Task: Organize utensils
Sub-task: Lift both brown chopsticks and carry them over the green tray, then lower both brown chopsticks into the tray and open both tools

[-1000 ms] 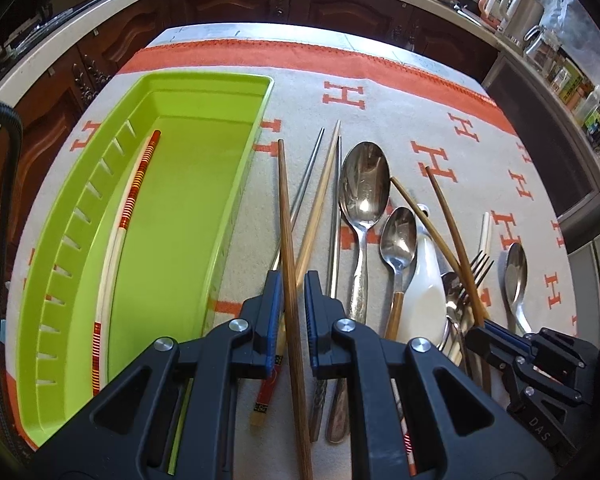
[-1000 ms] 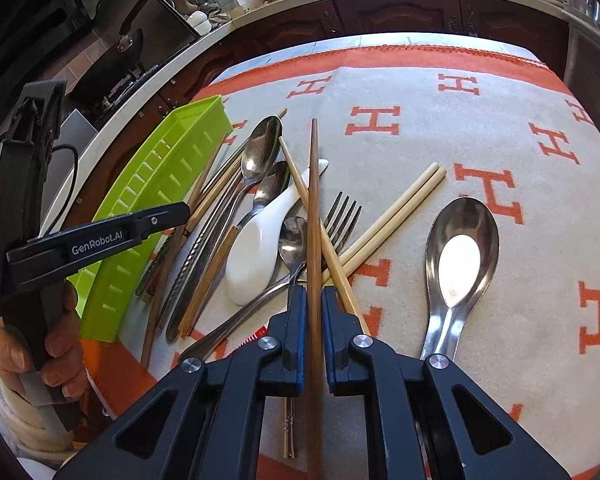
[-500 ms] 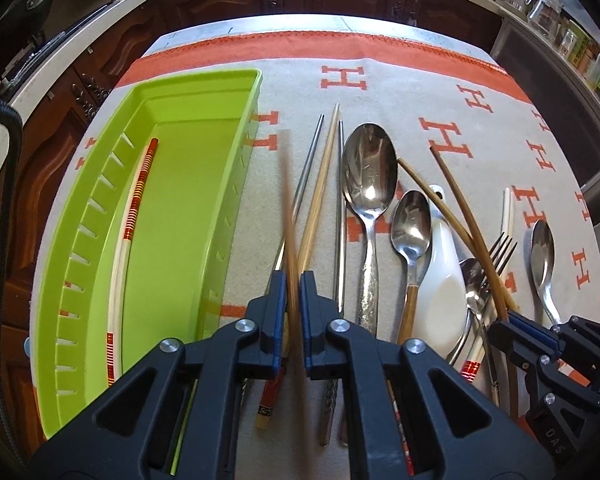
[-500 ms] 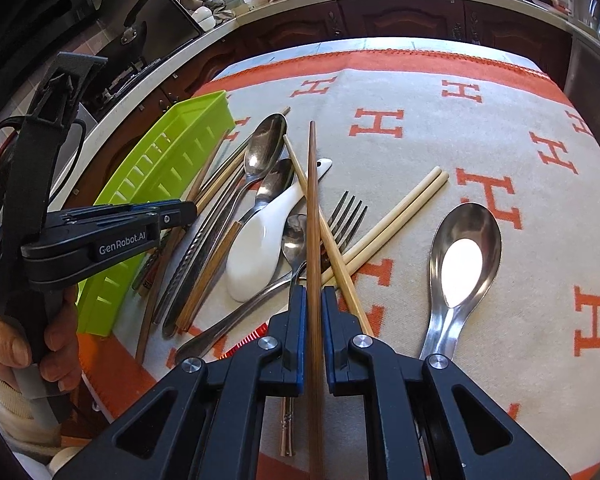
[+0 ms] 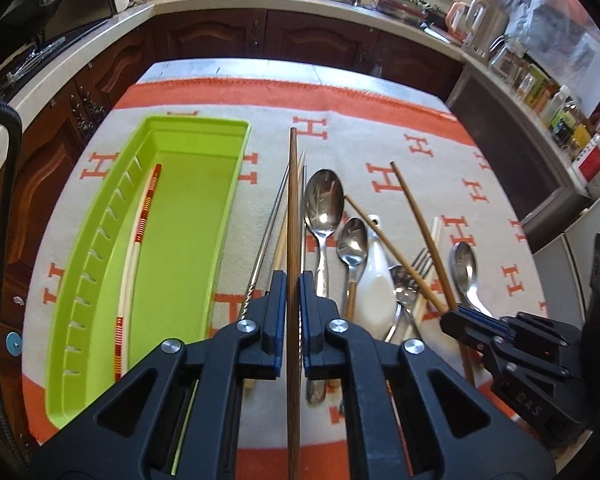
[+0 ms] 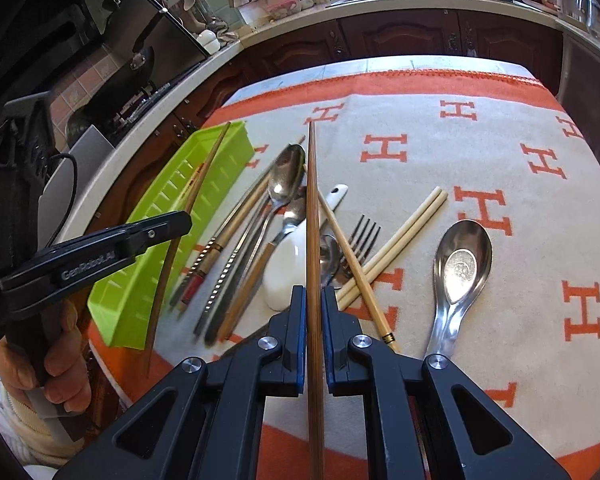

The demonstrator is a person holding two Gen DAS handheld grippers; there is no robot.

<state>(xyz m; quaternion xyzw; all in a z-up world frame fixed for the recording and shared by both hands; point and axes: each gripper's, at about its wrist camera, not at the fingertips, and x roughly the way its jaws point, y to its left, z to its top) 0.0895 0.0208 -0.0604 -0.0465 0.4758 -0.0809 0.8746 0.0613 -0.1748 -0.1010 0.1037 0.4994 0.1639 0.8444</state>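
Observation:
My left gripper is shut on a dark brown chopstick and holds it above the cloth, just right of the green tray. A red-and-white chopstick lies in the tray. My right gripper is shut on a second dark brown chopstick, held above the pile of utensils. The pile holds spoons, a white ceramic spoon, a fork, metal chopsticks and pale wooden chopsticks. The left gripper also shows in the right wrist view.
A large steel spoon lies alone on the right of the orange-and-grey cloth. Dark kitchen cabinets and a counter ring the table. The right gripper shows in the left wrist view at the lower right.
Both grippers have risen with their chopsticks. The left one lifted its chopstick off the cloth and the view has pulled back from the table.

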